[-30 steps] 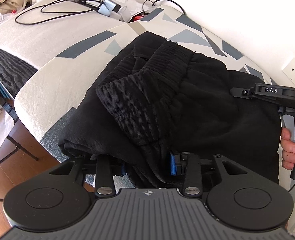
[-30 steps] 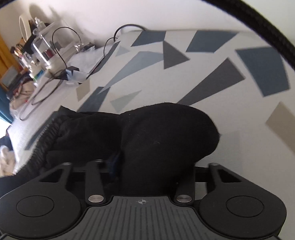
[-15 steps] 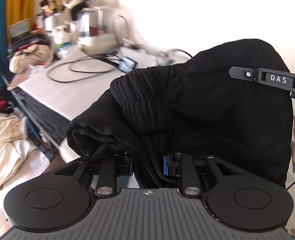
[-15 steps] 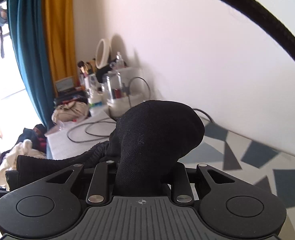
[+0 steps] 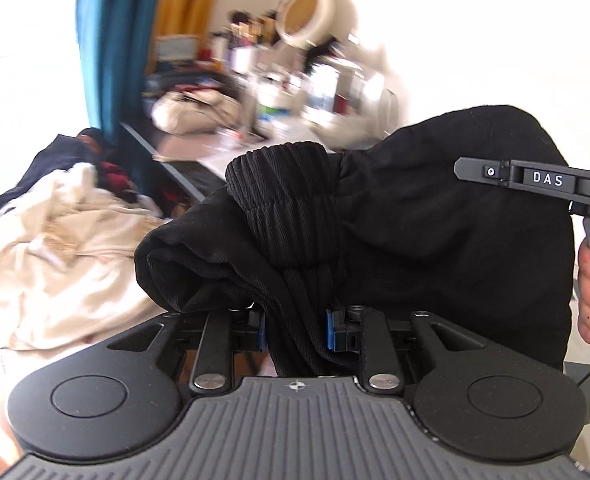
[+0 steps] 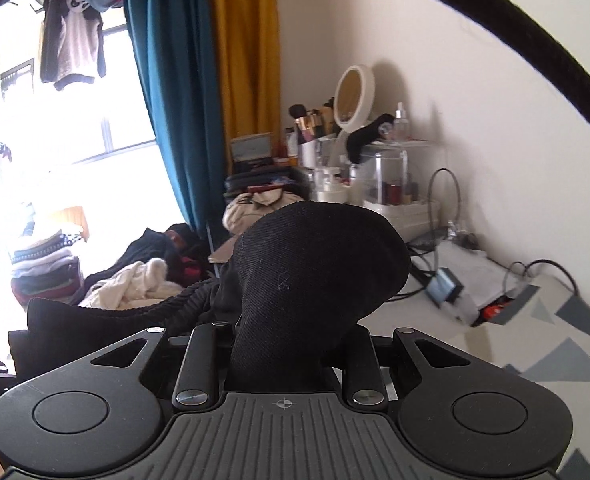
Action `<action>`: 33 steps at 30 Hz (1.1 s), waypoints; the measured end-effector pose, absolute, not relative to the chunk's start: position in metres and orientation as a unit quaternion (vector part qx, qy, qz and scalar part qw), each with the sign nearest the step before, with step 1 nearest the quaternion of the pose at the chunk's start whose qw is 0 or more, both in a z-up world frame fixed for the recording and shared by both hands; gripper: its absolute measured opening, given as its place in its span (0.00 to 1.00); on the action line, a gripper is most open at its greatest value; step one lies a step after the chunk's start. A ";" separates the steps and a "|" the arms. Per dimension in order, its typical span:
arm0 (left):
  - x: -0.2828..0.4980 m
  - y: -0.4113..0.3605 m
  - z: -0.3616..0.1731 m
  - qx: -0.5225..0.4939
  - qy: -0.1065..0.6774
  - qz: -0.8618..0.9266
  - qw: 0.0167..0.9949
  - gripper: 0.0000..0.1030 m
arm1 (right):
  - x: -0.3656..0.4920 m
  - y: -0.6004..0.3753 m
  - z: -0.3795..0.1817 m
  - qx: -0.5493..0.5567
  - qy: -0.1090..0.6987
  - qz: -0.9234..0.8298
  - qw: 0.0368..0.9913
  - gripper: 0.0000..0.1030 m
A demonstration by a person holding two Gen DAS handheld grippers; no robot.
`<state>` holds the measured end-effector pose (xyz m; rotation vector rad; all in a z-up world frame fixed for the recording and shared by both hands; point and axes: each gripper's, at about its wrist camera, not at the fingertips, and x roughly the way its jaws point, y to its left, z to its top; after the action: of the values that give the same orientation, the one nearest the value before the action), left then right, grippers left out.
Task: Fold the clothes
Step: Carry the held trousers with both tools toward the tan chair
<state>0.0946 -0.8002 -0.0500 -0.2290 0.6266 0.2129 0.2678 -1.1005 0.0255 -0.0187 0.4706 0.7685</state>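
Carrying: folded black garment (image 5: 435, 216) held up off the patterned bed (image 6: 567, 344)
left gripper (image 5: 297, 330): clamped on ribbed waistband fold
right gripper (image 6: 283, 364): pinching the other end (pads hidden)
next: probably needs a landing spot, then lower level and release

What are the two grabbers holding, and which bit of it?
Both hold the black garment. The left gripper pinches a bunch by its ribbed band; the right gripper pinches a plain bunched fold.
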 end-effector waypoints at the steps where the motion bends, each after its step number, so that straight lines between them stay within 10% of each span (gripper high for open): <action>1: 0.085 -0.783 -0.049 -0.114 0.304 0.112 0.939 0.25 | 0.260 -1.077 0.028 -0.011 0.227 0.376 0.898 0.21; 18: -0.090 -0.552 -0.051 -0.164 0.301 0.306 0.888 0.25 | 0.097 -0.707 0.026 -0.069 0.272 0.534 0.797 0.21; 33: -0.095 -0.353 -0.086 -0.208 0.323 0.347 0.856 0.25 | 0.084 -0.458 -0.010 -0.107 0.287 0.584 0.752 0.21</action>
<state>-0.0952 -0.3531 -0.0857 -0.4383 0.6789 0.7292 0.0836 -0.4579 -0.0105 -0.2342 0.6276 1.2745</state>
